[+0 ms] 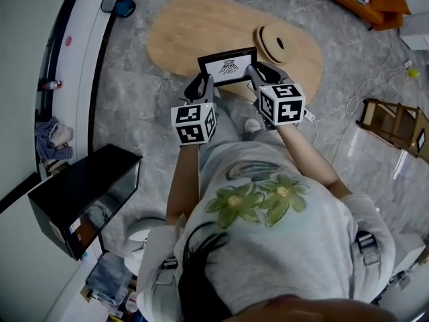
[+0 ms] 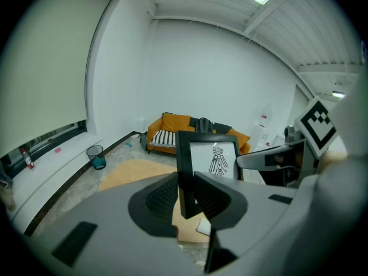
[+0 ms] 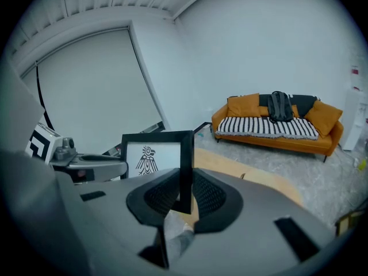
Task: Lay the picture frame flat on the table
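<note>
The frame [image 1: 228,67] stands near upright over the near edge of the bench [image 1: 181,32], face toward the person and long axis running side to side. The left claw [image 2: 187,195] pinches its left edge and the right claw [image 3: 184,195] its right edge, so neither hand is nearer. The bench lies ahead and below, so I'd judge the top must tip away.

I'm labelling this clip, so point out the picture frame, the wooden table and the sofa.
picture frame [image 1: 226,67], head view, its white print.
wooden table [image 1: 194,32], head view, bare top.
sofa [image 3: 267,127], right gripper view, striped seat.
</note>
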`<state>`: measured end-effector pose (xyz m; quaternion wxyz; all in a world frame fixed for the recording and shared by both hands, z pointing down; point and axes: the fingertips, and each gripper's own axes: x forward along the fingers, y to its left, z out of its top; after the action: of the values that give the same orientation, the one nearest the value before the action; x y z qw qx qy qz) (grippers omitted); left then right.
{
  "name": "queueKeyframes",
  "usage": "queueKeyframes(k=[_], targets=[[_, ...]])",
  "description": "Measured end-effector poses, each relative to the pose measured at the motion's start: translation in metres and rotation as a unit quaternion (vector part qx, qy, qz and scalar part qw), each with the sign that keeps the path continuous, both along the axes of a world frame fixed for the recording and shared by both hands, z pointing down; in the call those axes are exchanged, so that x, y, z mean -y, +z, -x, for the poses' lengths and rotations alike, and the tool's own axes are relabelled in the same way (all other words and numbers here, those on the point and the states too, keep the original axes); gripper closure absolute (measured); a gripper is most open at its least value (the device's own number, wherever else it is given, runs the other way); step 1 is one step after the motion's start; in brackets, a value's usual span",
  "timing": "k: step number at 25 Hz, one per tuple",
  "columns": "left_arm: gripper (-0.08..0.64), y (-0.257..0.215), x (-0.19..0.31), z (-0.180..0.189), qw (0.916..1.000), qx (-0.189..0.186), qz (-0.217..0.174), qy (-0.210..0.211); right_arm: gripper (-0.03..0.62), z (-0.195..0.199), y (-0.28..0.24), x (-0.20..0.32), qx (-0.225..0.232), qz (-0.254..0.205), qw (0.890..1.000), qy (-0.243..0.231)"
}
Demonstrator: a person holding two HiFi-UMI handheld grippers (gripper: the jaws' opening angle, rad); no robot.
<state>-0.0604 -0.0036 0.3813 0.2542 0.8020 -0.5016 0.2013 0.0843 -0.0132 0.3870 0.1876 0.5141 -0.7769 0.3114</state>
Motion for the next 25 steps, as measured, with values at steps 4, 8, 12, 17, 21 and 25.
queueKeyframes(k=[4,8,12,17,21,25], targets=[[0.463,0.009,0.016,0.006,0.9999,-0.003,0.005,0.010,0.517,0.006,0.008,0.013,-0.005,0.007,1.000,0.005],[0.463,0.018,0.027,0.014,0.9998,-0.002,0.011,0.014,0.517,0.014,0.017,0.023,-0.011,0.014,1.000,0.010],[0.463,0.026,0.036,0.017,0.9996,-0.001,0.019,0.020,0.517,0.018,0.023,0.032,-0.016,0.022,1.000,0.013],[0.460,0.036,0.044,0.018,0.9988,0.003,0.034,0.034,0.518,0.019,0.034,0.039,-0.011,0.040,0.999,0.021],[0.460,0.048,0.048,0.021,0.9983,0.002,0.046,0.036,0.518,0.021,0.043,0.042,-0.016,0.051,0.998,0.025],[0.460,0.063,0.050,0.021,0.9975,0.005,0.059,0.038,0.518,0.021,0.058,0.044,-0.020,0.064,0.997,0.027]])
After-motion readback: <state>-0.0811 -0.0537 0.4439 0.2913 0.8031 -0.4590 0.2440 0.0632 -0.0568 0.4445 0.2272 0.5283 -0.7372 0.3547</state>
